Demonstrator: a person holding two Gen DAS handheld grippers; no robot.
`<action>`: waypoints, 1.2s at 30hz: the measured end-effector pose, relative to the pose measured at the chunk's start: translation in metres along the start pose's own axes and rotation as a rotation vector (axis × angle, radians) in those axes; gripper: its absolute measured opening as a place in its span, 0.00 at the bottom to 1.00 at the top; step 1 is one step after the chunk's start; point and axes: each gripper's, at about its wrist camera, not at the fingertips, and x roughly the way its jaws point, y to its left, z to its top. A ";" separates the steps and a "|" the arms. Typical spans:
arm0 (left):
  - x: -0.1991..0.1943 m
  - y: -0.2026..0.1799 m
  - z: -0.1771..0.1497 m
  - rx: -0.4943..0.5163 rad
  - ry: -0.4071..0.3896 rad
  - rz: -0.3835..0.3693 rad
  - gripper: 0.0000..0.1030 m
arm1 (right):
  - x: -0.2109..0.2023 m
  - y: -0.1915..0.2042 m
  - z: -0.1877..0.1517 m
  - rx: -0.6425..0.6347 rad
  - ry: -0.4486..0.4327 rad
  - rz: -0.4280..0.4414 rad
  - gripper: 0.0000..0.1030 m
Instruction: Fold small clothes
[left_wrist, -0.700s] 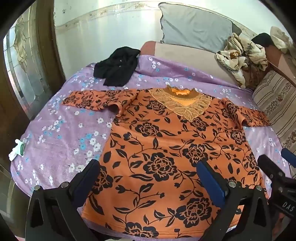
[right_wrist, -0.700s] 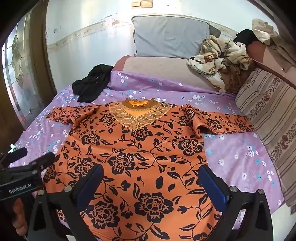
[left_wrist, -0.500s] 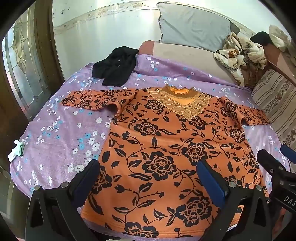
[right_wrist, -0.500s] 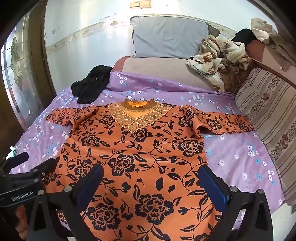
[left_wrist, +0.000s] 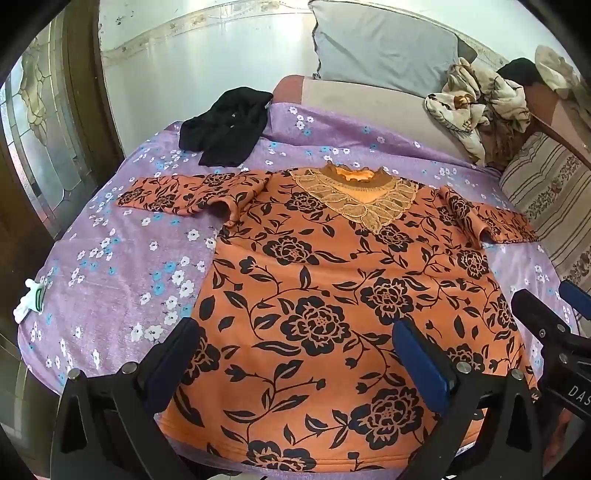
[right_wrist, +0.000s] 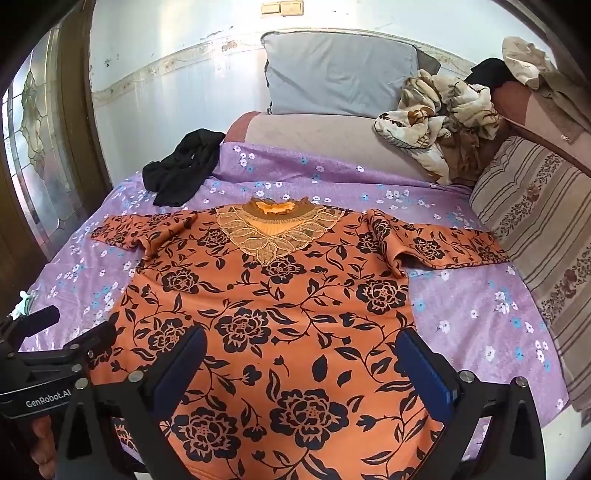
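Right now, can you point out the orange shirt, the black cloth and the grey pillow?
Orange shirt (left_wrist: 325, 295): left wrist view, middle of its front.
Black cloth (left_wrist: 225, 127): left wrist view, centre of the crumpled heap.
Grey pillow (right_wrist: 340, 74): right wrist view, middle of its face.

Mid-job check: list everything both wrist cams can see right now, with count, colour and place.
top: one, orange with black flowers, flat on the bed, sleeves out
bedsheet: one, purple floral
black garment: one, crumpled, far left of the bed
grey pillow: one, against the wall
patterned cloth: one heap, cream and brown, far right
striped cushion: one, right edge
left claw: open, over the hem
right claw: open, over the hem
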 end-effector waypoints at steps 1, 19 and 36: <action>0.000 0.000 0.000 0.002 0.001 -0.001 1.00 | 0.000 0.000 0.000 0.000 0.001 -0.001 1.00; 0.001 0.000 -0.001 0.004 0.005 0.000 1.00 | -0.001 0.000 0.001 0.000 -0.013 0.014 1.00; 0.000 0.001 0.004 0.003 0.006 0.000 1.00 | -0.003 0.003 0.009 -0.010 -0.025 0.037 1.00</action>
